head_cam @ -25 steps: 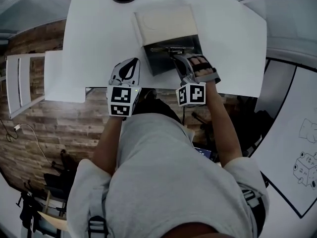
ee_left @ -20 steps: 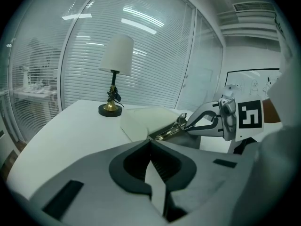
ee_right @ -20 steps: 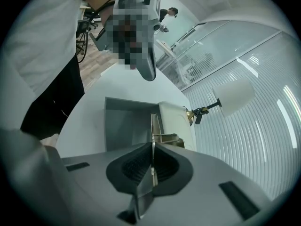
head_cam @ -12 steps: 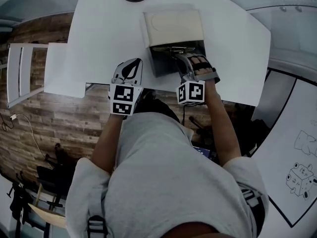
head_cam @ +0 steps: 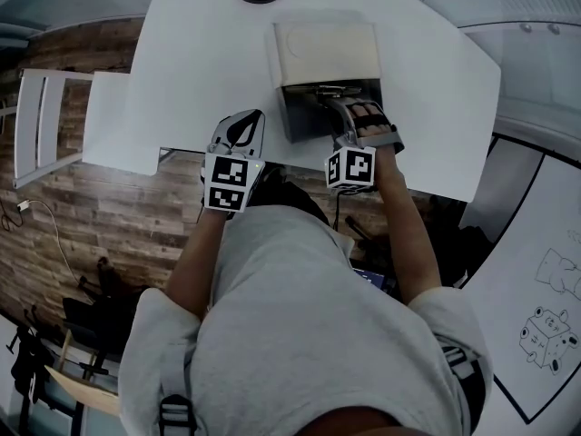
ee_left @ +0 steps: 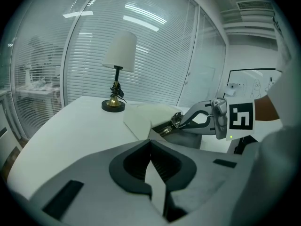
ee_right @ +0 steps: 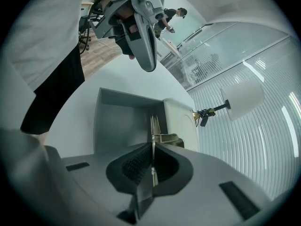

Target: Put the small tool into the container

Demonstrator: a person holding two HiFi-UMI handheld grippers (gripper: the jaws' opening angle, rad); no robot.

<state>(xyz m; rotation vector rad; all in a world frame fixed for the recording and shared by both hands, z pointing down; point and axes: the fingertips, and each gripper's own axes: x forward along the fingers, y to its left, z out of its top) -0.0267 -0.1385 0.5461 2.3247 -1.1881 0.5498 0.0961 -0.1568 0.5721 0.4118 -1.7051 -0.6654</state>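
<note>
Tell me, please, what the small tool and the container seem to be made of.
The small tool, clamped in the right gripper, looks like metal: thin, flat, with a brassy shine. The container has smooth matte grey walls, perhaps plastic or coated board; I cannot tell which. Its lid is matte cream.

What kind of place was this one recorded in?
Most likely an office or meeting room: a large white table with a shaded table lamp, glass partition walls with slatted blinds, and a whiteboard with sketches nearby.
</note>
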